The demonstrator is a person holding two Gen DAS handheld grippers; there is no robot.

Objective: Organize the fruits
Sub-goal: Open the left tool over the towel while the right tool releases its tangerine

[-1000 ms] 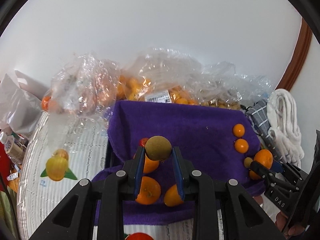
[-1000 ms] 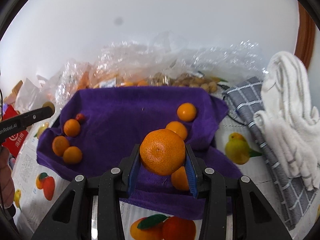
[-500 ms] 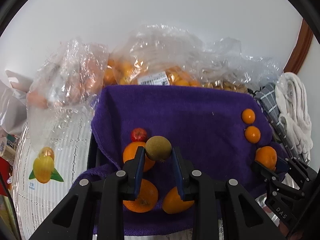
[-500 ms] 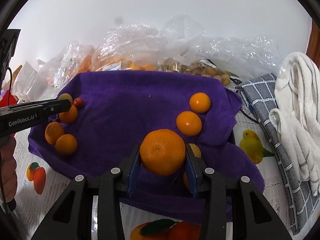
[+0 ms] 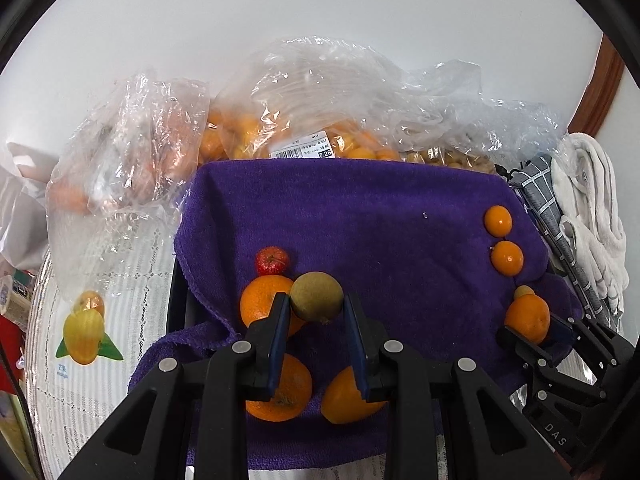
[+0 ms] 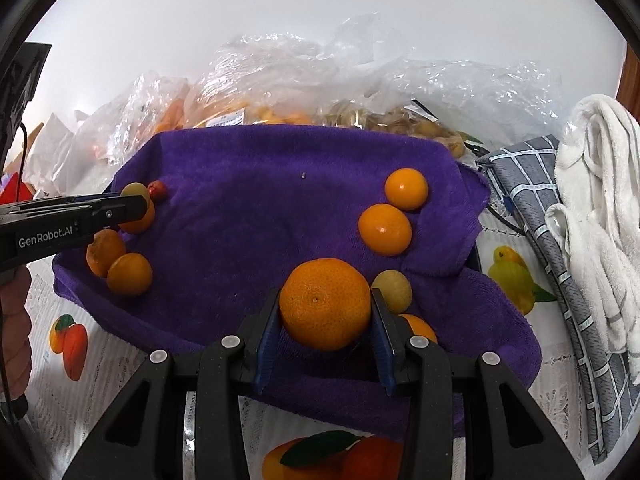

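Left tongs (image 5: pixel 316 312) are closed on a small brown-green round fruit (image 5: pixel 317 297), held just above the purple towel (image 5: pixel 360 216) near its left edge, next to an orange (image 5: pixel 260 300) and a small red fruit (image 5: pixel 272 260). Right tongs (image 6: pixel 325 312) are clamped on a large mandarin (image 6: pixel 325 303) over the towel's front-right part, beside a yellowish fruit (image 6: pixel 394 290).

Risks, as judged:
- The brown-green fruit is gripped only at the pad tips; it is likely to be squeezed out forward if grip is tightened or the tongs are tilted further down.
- If released here, it is expected to roll: the towel is soft and sags toward the middle, so sorted groups get mixed.
- The neighbouring orange may be knocked by the left finger (image 5: pixel 276 328) on lowering.
- The mandarin's soft skin may be bruised by a hard clamp.
- The towel's front edge hangs near the bench (image 6: pixel 120 368) edge; a roller could be lost off it.
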